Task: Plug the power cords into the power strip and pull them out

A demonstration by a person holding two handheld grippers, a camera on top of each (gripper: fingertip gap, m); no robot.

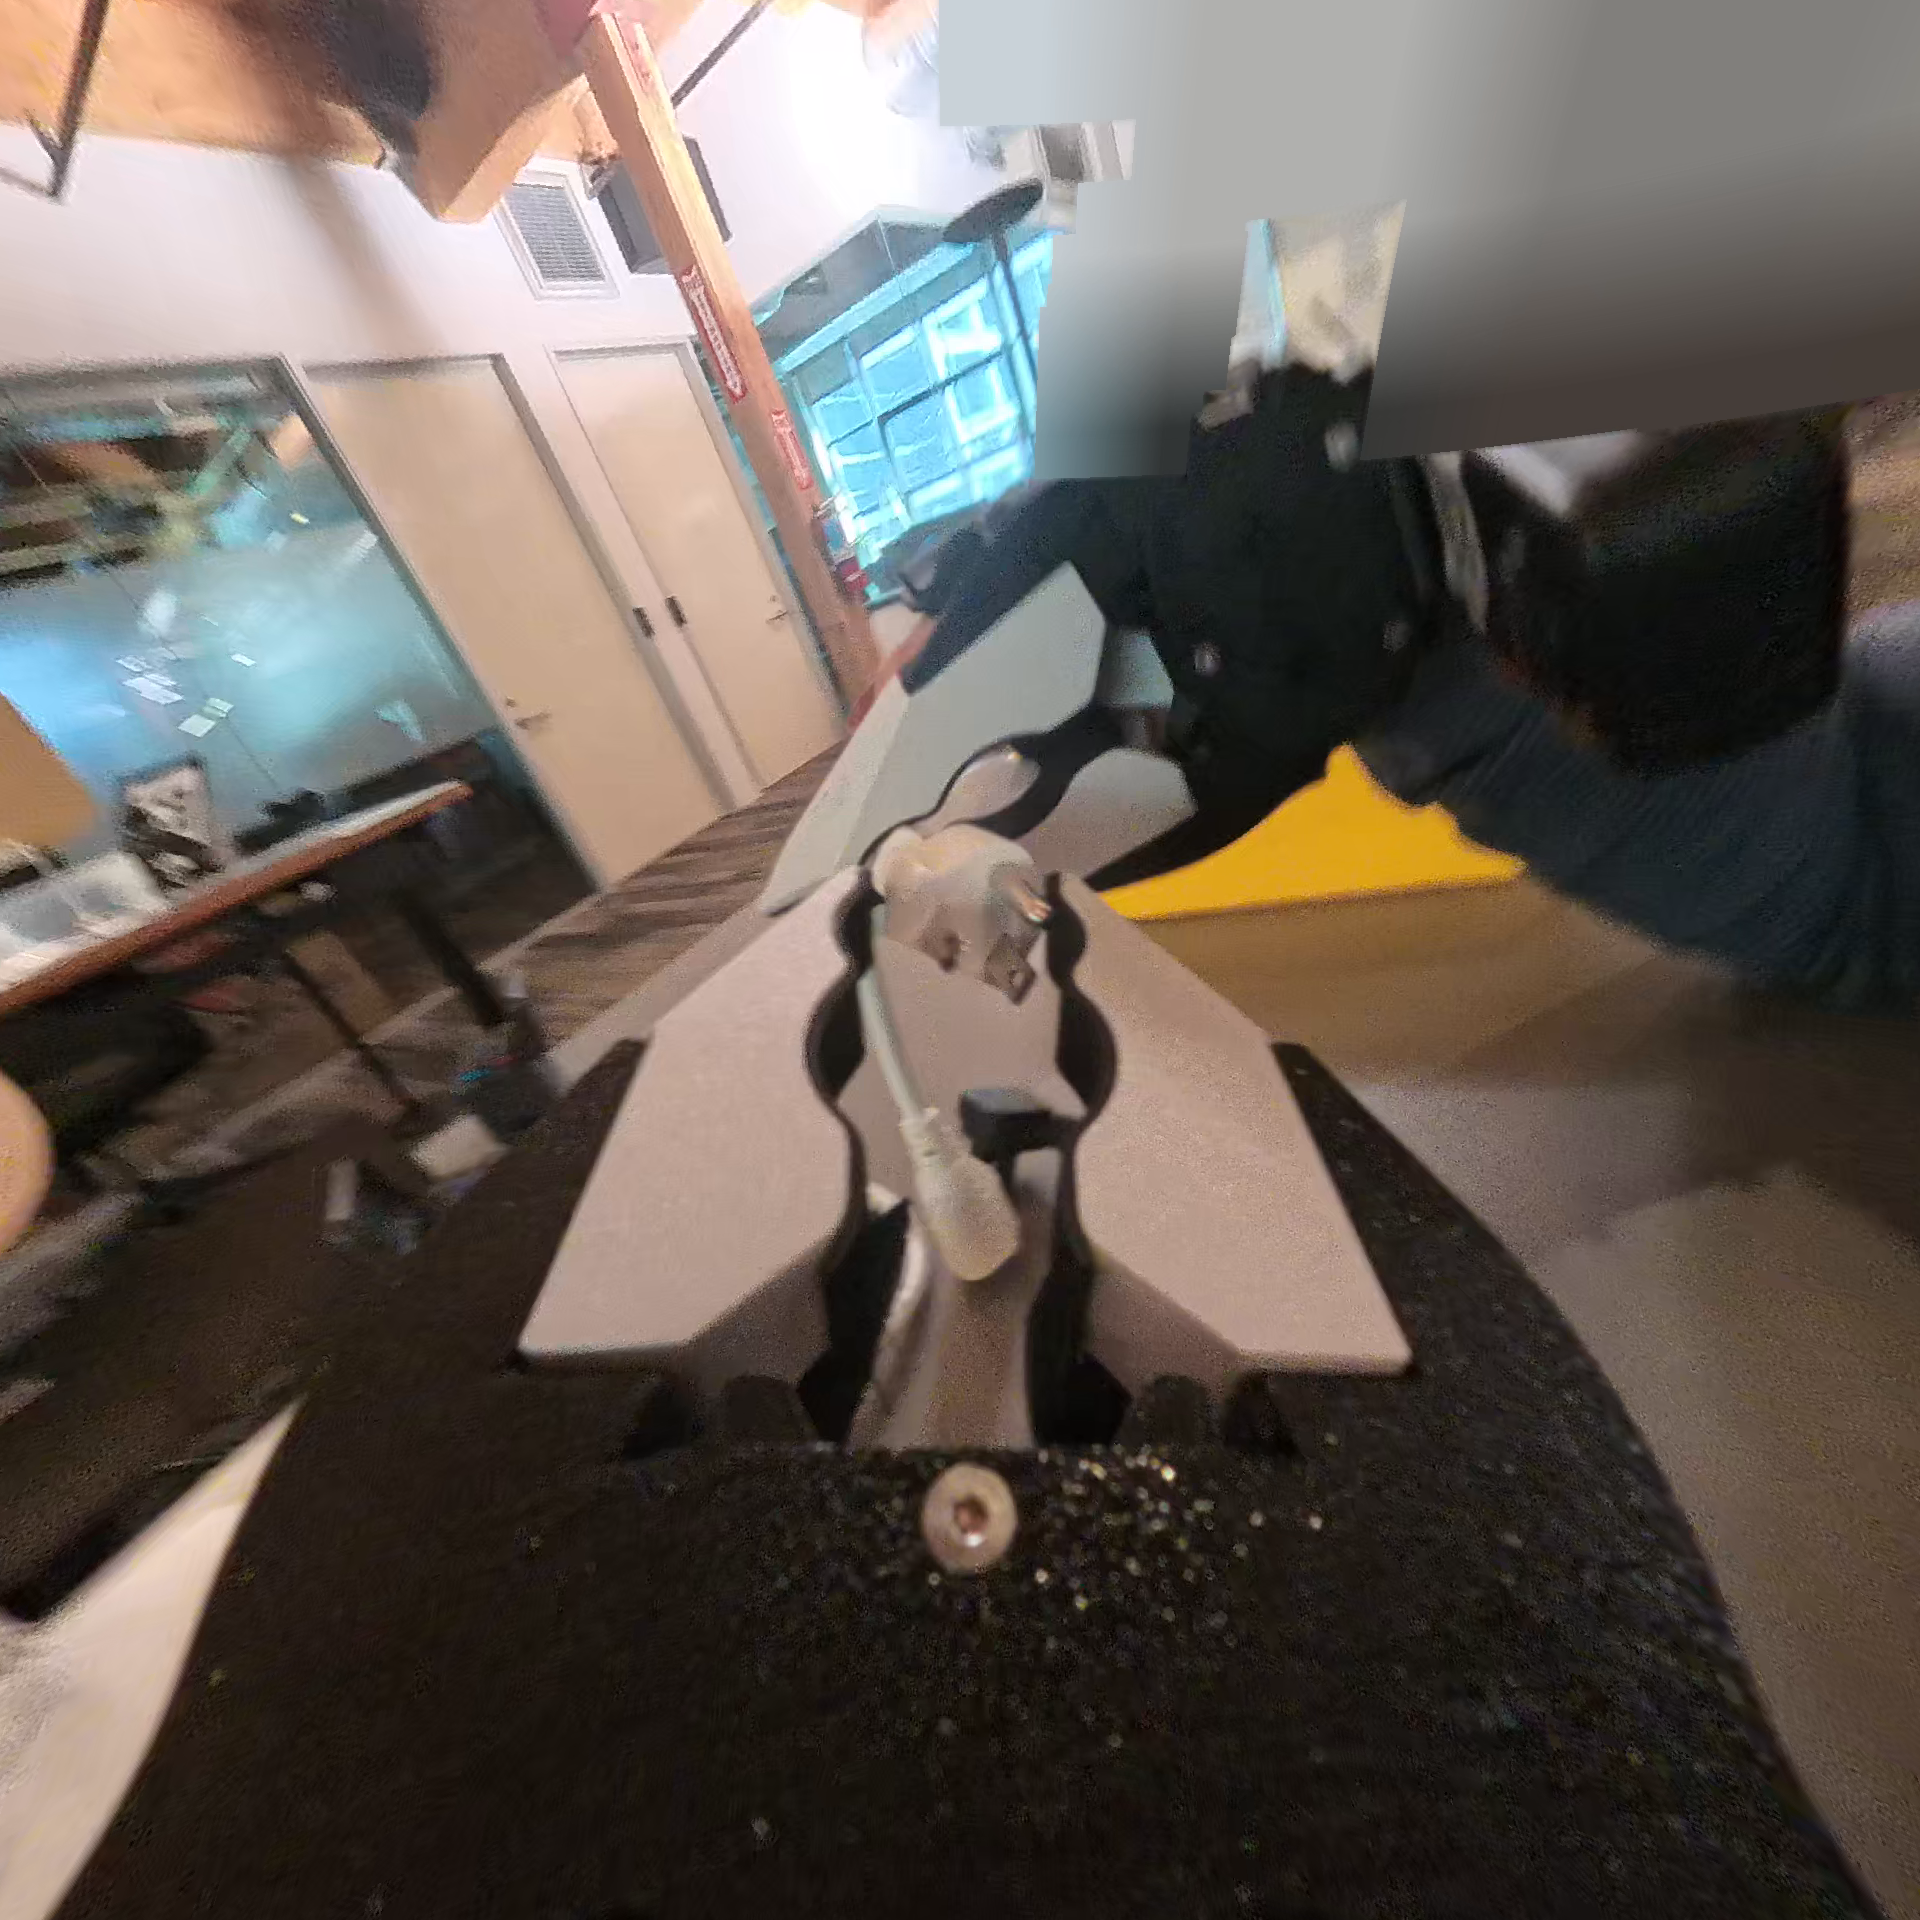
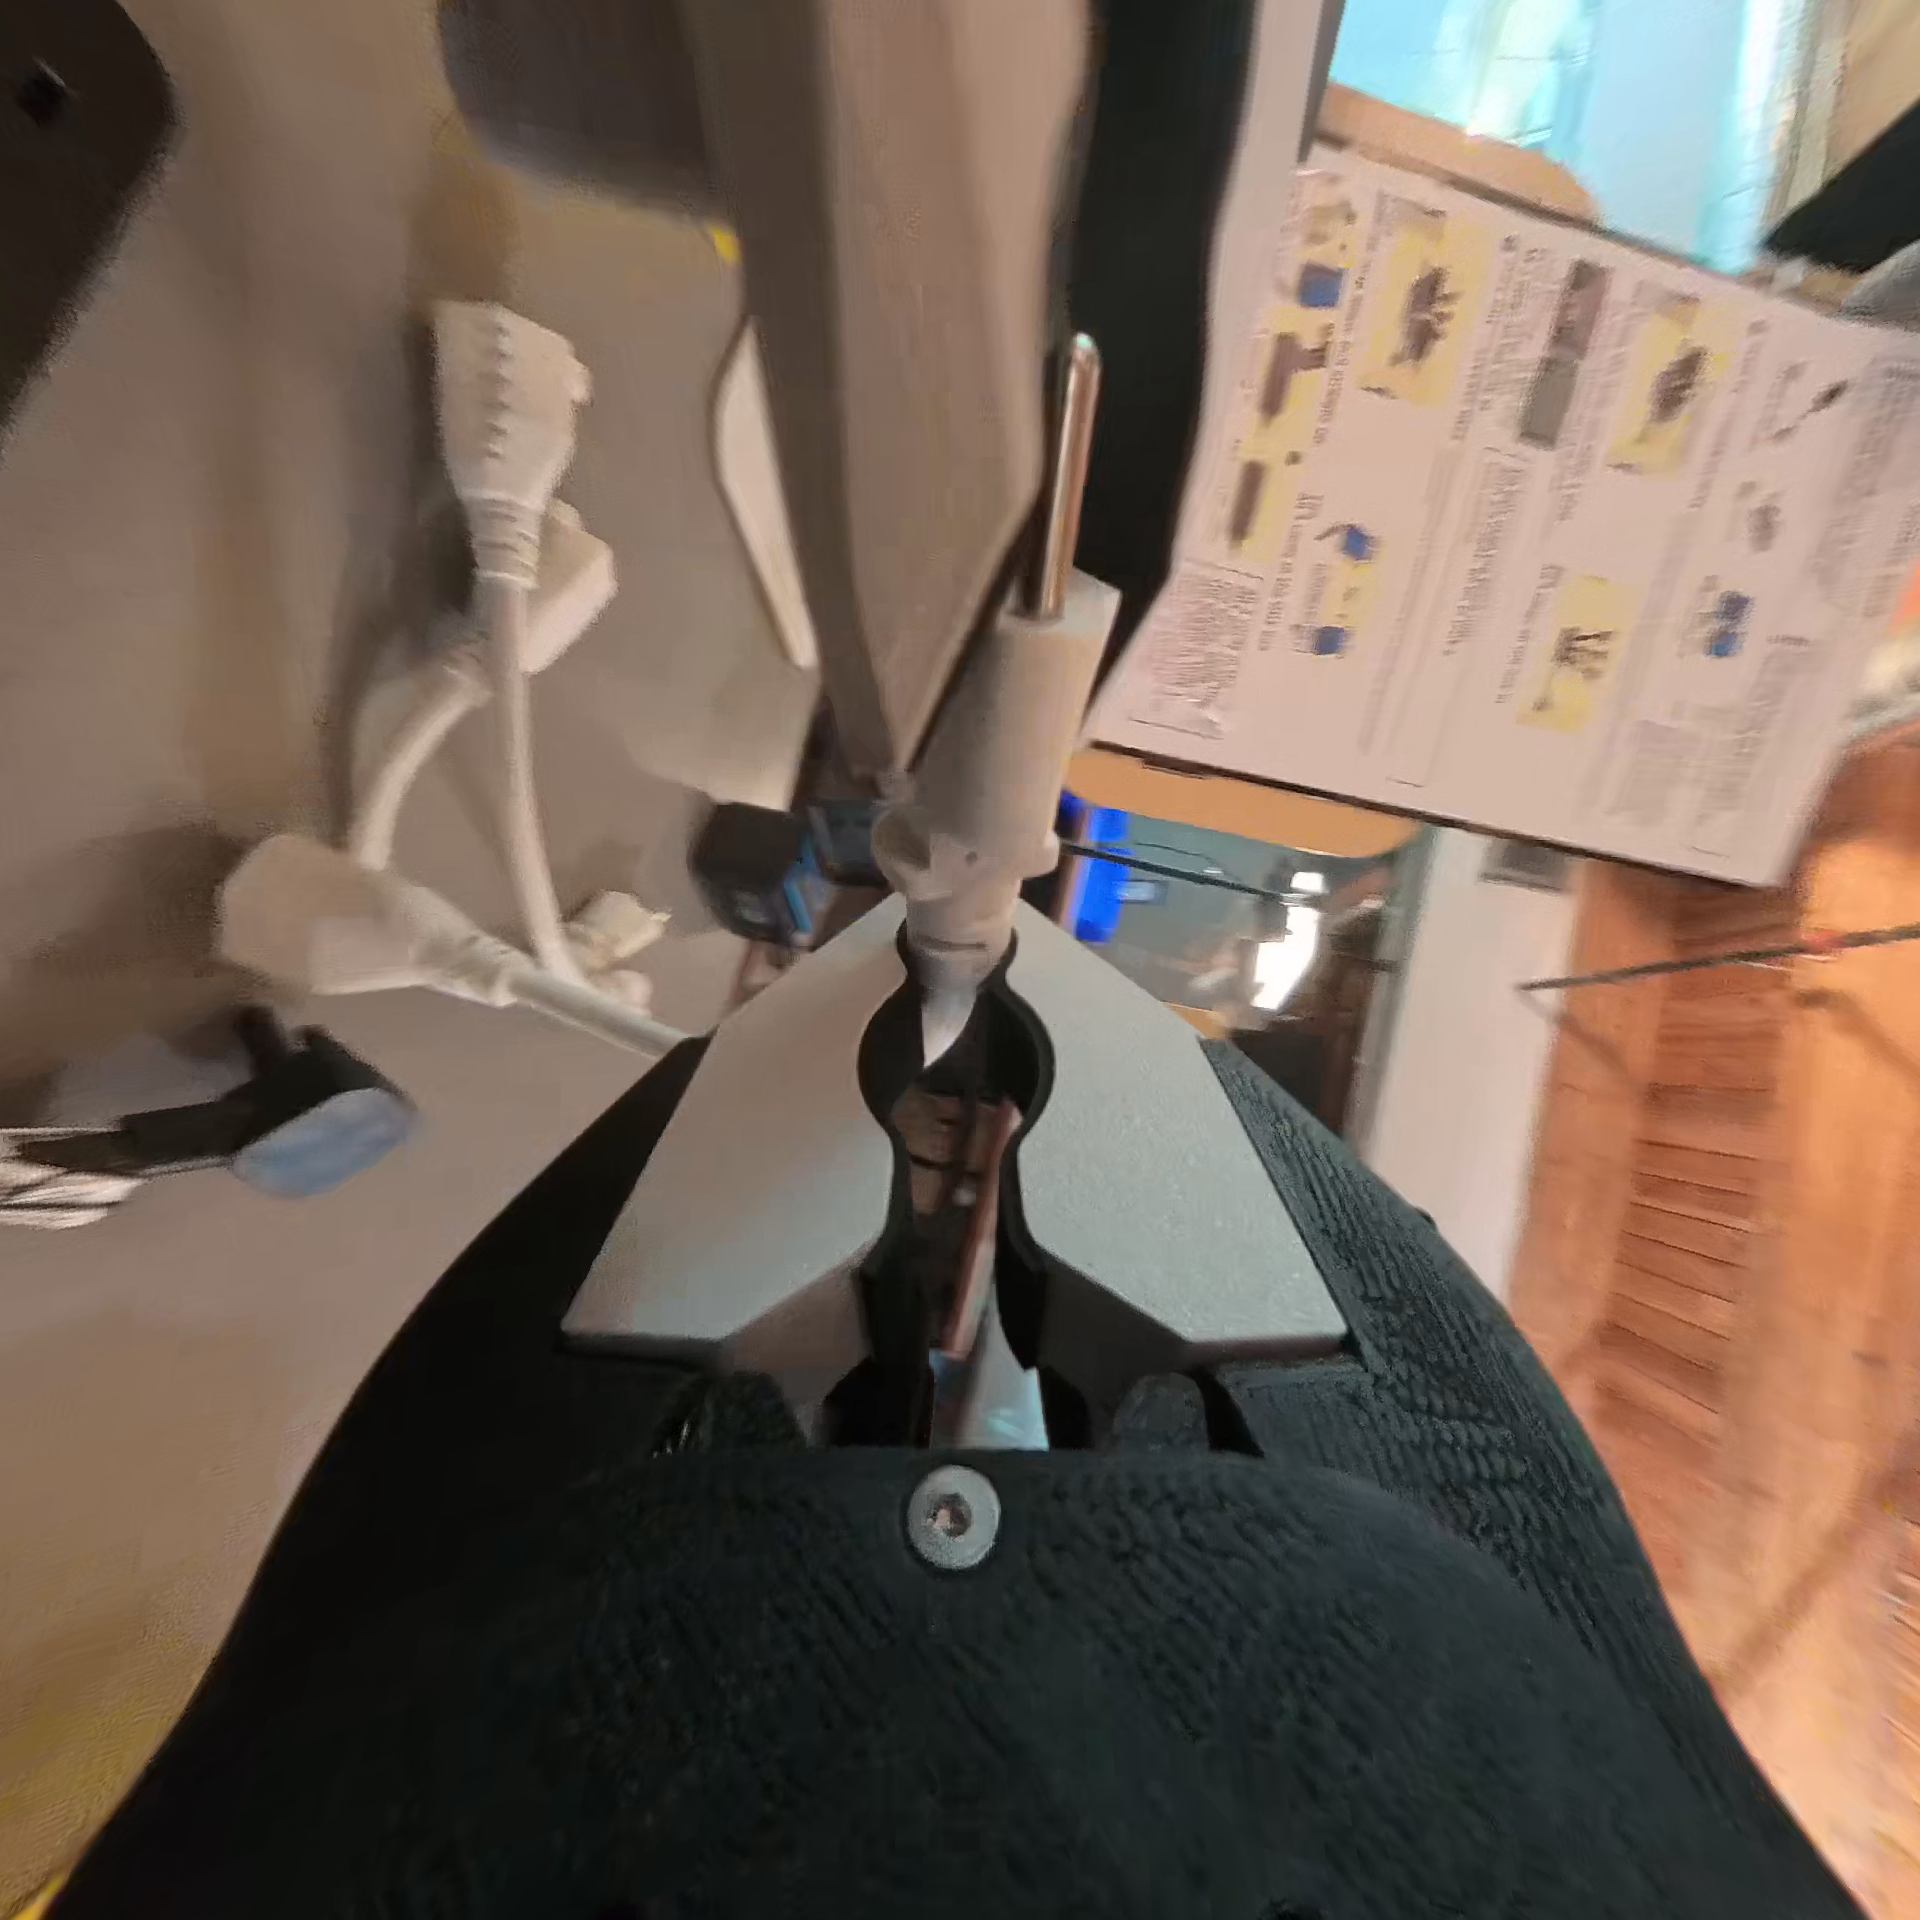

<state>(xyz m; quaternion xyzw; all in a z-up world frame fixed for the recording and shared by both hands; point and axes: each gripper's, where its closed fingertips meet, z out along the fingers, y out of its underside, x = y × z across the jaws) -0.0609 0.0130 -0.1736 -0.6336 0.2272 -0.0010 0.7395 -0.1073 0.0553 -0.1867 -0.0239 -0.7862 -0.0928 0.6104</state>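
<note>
A white power plug (image 1: 951, 894) with metal prongs sits between the tips of my left gripper (image 1: 961, 904), whose jaws stand close against its body. My right gripper (image 1: 997, 748) reaches in from the upper right and holds the plug's rear end. In the right wrist view my right gripper (image 2: 956, 951) is shut on the plug's (image 2: 1029, 707) narrow neck, with a prong pointing away. The left gripper's grey finger (image 2: 883, 416) lies along the plug. A white cord (image 1: 883, 1049) hangs below. I cannot make out a power strip for certain.
Several white plugs (image 2: 509, 416) and cords (image 2: 520, 727) lie on the beige table (image 2: 208, 623), beside a black and blue object (image 2: 312, 1132). A printed sheet (image 2: 1507, 520) hangs at right. A person's dark sleeve (image 1: 1662, 790), a yellow patch (image 1: 1330, 852) and a desk (image 1: 208, 883) show beyond.
</note>
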